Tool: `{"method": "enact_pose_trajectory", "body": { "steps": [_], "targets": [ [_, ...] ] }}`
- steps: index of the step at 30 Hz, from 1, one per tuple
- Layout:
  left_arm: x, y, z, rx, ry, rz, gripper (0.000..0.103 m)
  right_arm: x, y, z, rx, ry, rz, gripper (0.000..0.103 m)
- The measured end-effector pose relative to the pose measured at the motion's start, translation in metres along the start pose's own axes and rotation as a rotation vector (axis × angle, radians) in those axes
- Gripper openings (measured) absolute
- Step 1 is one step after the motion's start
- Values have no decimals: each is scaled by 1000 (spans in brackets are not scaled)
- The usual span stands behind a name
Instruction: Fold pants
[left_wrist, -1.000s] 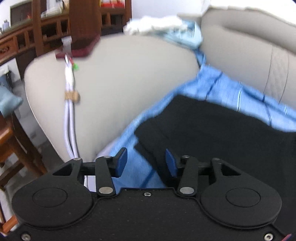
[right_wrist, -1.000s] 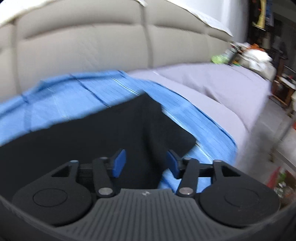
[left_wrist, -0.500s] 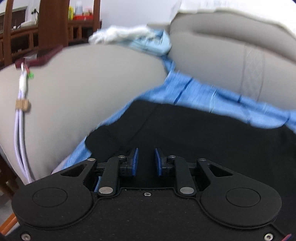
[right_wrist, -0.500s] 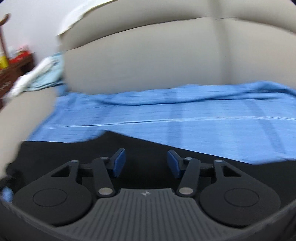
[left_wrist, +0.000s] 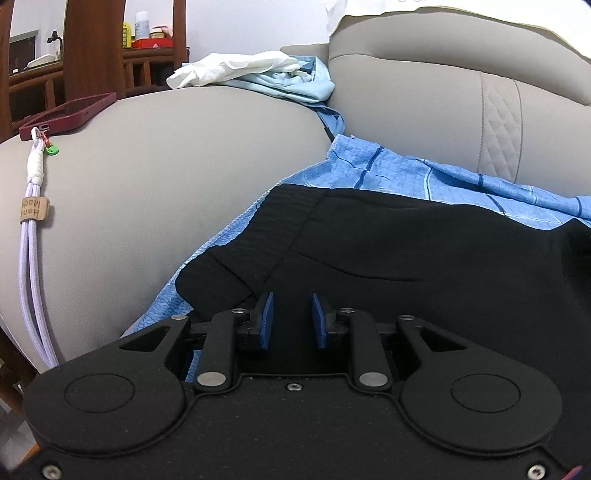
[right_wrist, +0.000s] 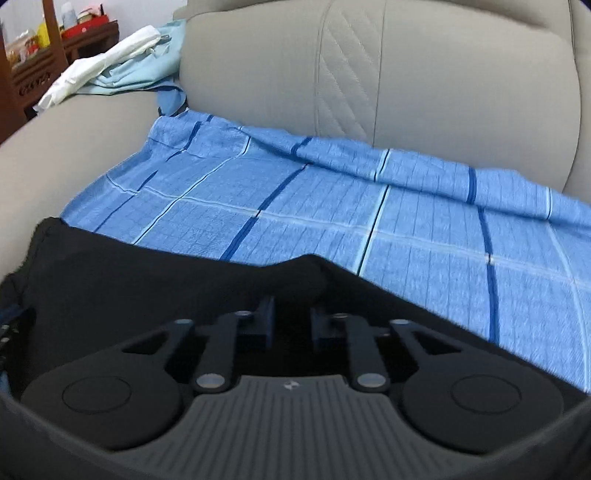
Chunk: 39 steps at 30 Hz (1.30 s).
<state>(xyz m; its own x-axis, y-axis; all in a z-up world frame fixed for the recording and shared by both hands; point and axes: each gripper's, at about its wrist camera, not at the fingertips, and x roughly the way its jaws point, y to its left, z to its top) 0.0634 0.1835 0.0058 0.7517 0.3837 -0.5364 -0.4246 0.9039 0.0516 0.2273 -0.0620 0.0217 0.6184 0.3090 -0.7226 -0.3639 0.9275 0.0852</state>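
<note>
Black pants (left_wrist: 388, 251) lie on a blue checked cloth (left_wrist: 424, 177) on a beige sofa. The ribbed waistband (left_wrist: 280, 221) points to the left arm of the sofa. My left gripper (left_wrist: 290, 319) is narrowed on the black fabric at the near waistband corner. In the right wrist view the pants (right_wrist: 147, 273) fill the lower part, and my right gripper (right_wrist: 290, 317) is narrowed on a raised fold of the black fabric. The cloth (right_wrist: 369, 210) lies beyond.
The sofa arm (left_wrist: 166, 155) on the left carries a dark red phone (left_wrist: 70, 114) with a lilac cable (left_wrist: 31, 258) hanging down. White and light blue clothes (left_wrist: 258, 74) lie on the arm's far end. The sofa back (right_wrist: 406, 81) rises behind. Wooden furniture stands at the far left.
Both grippers went from open to narrowed on the black pants. The right gripper swung from the pants' right end toward the left and now holds a raised fold.
</note>
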Motion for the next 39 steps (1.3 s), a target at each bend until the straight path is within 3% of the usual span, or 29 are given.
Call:
{"method": "enact_pose_trajectory", "body": {
  "steps": [2,5,8,9,11,13,15,19,22,25,27,35,39],
  "targets": [
    [2,3,1,-13,1,7,27,3,-2,6,16,-34,-61,9],
    [2,7,1,-36,7,8,30,13,-8,12,58,-52,-83,9],
    [0,9,0,-39,10,8,30,26,-6,11,19,-85,-101,12],
    [-1,9,-1,-35,8,10,30,32,-3,13,10,-96,-113,31],
    [-4,9,-3,-35,0,16,30,31,-4,15,18,-116,-127,34],
    [-8,11,-4,-48,-17,18,31,17,-5,15,42,-165,-122,50],
    [-15,11,-6,-63,-58,15,37,-5,-5,9,36,-229,-92,73],
    [-29,4,-9,-51,-155,-21,44,-50,-10,-24,10,-322,-6,85],
    [-24,-4,-13,-13,-125,2,45,-73,-23,-57,-12,-314,-9,86],
    [-12,-5,-18,-4,-64,29,44,-92,-56,-92,-14,-276,-104,86],
    [-10,-6,-20,4,-68,37,44,-103,-91,-114,40,-240,-196,86],
    [-4,-7,-21,-34,-52,39,45,-179,-261,-198,393,-252,-619,89],
    [1,-2,-19,-87,-46,13,45,-219,-332,-241,602,-292,-777,89]
  ]
}}
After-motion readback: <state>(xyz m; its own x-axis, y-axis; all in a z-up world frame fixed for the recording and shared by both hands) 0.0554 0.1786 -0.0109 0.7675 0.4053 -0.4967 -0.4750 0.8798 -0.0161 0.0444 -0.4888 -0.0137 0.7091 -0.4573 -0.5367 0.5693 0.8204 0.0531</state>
